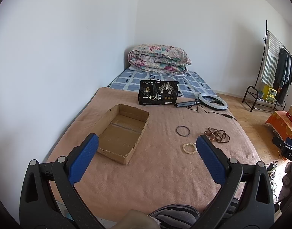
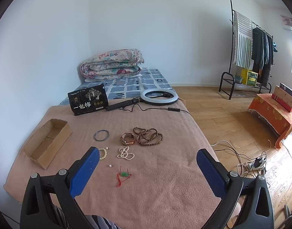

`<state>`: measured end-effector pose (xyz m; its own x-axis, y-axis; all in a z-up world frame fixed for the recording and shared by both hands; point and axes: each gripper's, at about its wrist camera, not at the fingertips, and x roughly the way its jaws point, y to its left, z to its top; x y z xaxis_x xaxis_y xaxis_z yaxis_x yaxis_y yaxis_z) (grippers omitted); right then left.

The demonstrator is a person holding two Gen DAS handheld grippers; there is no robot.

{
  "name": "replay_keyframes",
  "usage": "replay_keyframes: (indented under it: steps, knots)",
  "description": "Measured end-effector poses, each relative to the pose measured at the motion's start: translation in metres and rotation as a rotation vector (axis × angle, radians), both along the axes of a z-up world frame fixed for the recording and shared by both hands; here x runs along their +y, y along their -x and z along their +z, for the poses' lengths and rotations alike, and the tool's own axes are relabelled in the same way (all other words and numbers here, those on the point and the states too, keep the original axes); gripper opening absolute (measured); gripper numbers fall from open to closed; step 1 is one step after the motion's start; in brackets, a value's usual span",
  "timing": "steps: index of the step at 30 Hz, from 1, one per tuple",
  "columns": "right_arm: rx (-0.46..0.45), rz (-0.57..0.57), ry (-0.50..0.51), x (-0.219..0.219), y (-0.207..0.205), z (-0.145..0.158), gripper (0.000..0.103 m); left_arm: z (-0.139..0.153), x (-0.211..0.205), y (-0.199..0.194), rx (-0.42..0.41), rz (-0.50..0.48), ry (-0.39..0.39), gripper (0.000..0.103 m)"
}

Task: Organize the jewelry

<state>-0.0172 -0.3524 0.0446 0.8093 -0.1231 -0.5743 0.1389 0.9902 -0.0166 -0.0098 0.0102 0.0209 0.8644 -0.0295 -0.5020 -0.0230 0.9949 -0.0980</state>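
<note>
1. A pinkish-tan fleece blanket (image 2: pixel 155 171) covers the near end of the bed and carries everything below.
2. An open, shallow brown cardboard box (image 1: pixel 121 131) sits empty on the blanket's left side, well apart from the jewelry.
3. The left gripper (image 1: pixel 146 152), with blue-padded black fingers, hovers above the blanket with its jaws spread wide and nothing between them.
4. The right gripper (image 2: pixel 148 162), of the same build, also stands fully apart and holds nothing.
5. A black snack bag with white characters (image 2: pixel 87 100) stands at the blanket's far edge, beside a white ring light (image 2: pixel 159 96).
6. A long brown wooden bead strand (image 2: pixel 148 136) lies coiled to the right of the box.
7. A gold-toned wristwatch (image 2: pixel 127 139) touches the strand's left side.
8. A thin dark metal bangle (image 2: pixel 101 135) lies between box and watch.
9. A cream pearl strand (image 2: pixel 125 153) lies nearer, beside a cream bead bracelet (image 1: pixel 189 148).
10. A green pendant on red cord (image 2: pixel 123 175) lies nearest.
11. A loose pearl bead (image 2: pixel 110 165) lies just to the pendant's left.
</note>
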Motion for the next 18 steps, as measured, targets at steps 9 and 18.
replay_keyframes:
  steps: [9, 18]
  knots:
    - [-0.004, 0.009, -0.007, 0.0001, 0.0028, -0.0014, 0.103, 0.0003, -0.0015, 0.0004, 0.000, 0.001, 0.003, 0.103]
    - [0.000, 0.007, -0.004, 0.0009, 0.0026, -0.0030, 0.103, 0.0016, -0.0002, 0.0006, 0.000, 0.002, 0.007, 0.103]
